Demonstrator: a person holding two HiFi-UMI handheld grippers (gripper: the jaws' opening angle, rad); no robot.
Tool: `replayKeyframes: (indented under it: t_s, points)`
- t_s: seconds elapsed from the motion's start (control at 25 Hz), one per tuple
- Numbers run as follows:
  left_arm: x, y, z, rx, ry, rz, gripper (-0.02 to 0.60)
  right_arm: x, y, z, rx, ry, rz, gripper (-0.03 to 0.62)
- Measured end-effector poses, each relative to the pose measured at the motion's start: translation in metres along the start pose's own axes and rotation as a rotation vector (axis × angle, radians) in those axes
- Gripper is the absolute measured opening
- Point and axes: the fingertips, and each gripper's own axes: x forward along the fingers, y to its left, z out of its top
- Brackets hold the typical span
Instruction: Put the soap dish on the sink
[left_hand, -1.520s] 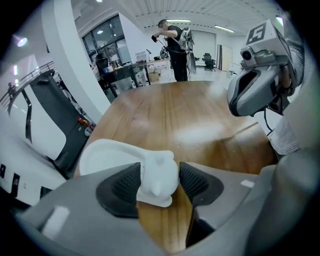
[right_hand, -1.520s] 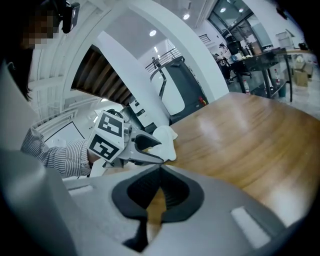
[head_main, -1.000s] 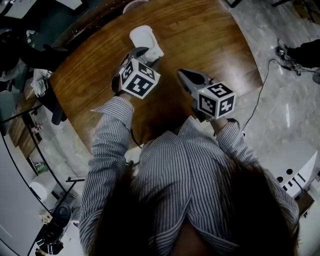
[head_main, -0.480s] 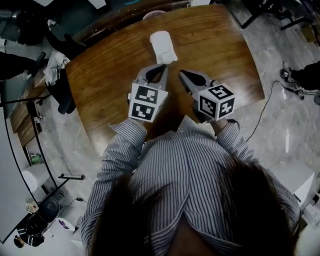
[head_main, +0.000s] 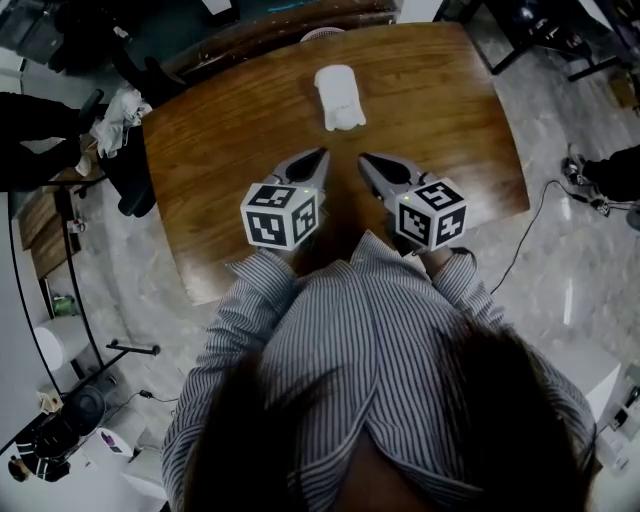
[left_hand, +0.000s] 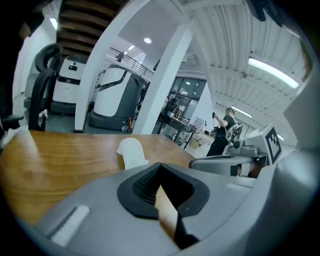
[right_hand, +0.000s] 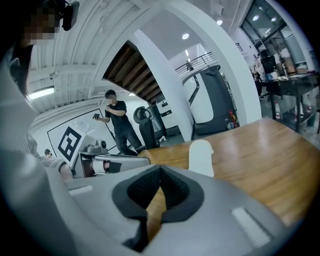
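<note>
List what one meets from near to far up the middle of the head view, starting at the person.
striped shirt → left gripper and right gripper, side by side, both shut → bare table → white soap dish

Head view dim and underexposed; both gripper views brighter, lit by ceiling strips (left_hand: 274, 73), with pale sheen on the table (right_hand: 265, 150), heavy fisheye bending and black corners

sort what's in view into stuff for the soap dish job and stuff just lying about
For the job:
soap dish
left gripper, shut, empty
right gripper, shut, empty

Lying about:
cloth
bystander
</note>
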Motion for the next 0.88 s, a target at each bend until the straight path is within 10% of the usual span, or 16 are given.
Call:
replayKeyframes:
  t_s: [0.88]
  points:
    - [0.005, -0.012, -0.019, -0.049, 0.070, -0.079, 0.005, -0.002, 0.002, -0.012, -0.037, 0.051, -0.023, 0.002]
